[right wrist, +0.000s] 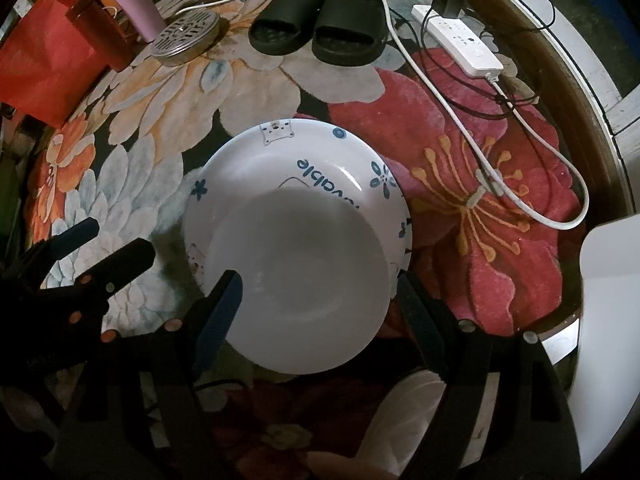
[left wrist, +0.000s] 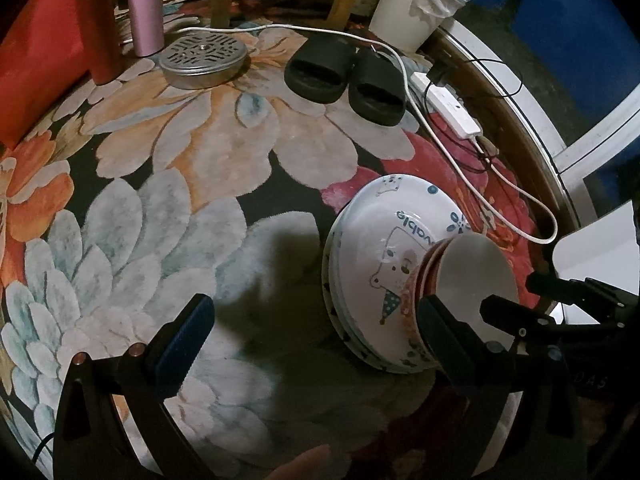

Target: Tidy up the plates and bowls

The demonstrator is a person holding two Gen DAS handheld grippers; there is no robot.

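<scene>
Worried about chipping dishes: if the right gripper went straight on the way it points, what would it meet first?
Most likely the white bowl stacked on the printed plates; the right gripper is open around it, though depth is unclear.

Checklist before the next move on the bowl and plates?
1. White bowl seated on plate stack: ok.
2. Right hand-held gripper straddles the bowl: ok.
3. Its pads pressing the bowl: cannot tell.
4. Left hand-held gripper open, empty: ok.
5. White cable clear of the plates: ok.
</scene>
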